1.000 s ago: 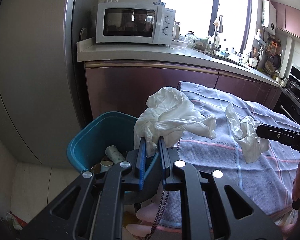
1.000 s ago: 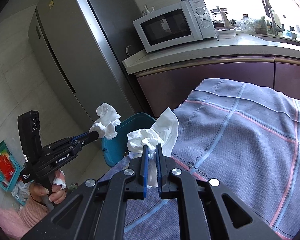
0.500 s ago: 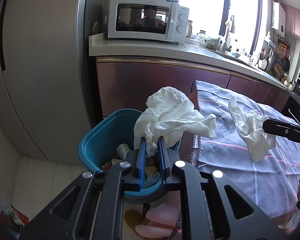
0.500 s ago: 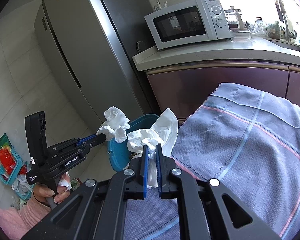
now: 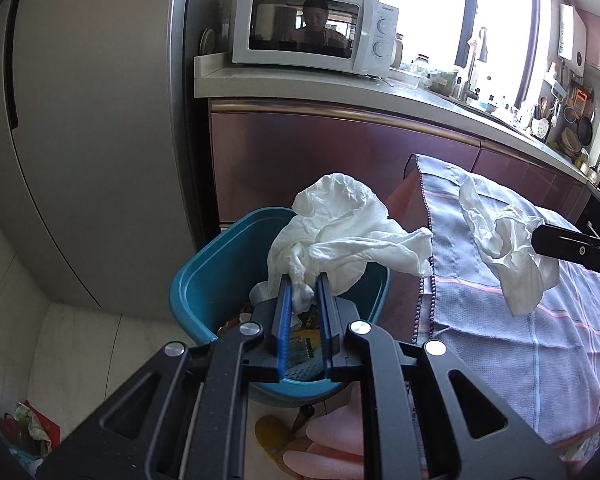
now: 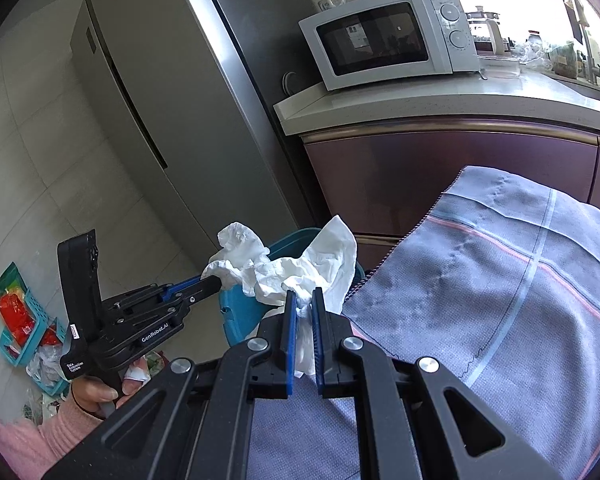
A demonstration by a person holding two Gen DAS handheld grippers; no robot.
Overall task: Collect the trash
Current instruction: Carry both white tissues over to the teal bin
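My left gripper [image 5: 303, 285] is shut on a crumpled white tissue [image 5: 340, 236] and holds it over the open blue trash bin [image 5: 204, 276], which holds several bits of rubbish. My right gripper [image 6: 301, 298] is shut on a second crumpled white tissue [image 6: 320, 270] above the near edge of the cloth-covered table [image 6: 500, 280], just right of the bin [image 6: 240, 312]. In the right wrist view the left gripper [image 6: 210, 282] and its tissue [image 6: 236, 254] hang over the bin. In the left wrist view the right gripper's tissue [image 5: 504, 252] hangs above the cloth.
A grey fridge [image 5: 92, 120] stands left of the bin. A purple cabinet [image 5: 320, 160] with a microwave [image 5: 312, 28] on its counter is behind it. Pink slippers [image 5: 332, 440] lie on the floor below. A blue basket [image 6: 24, 328] sits on the floor at left.
Both grippers moved left toward the bin with their tissues. The left tissue went from beside the table edge to above the bin opening.
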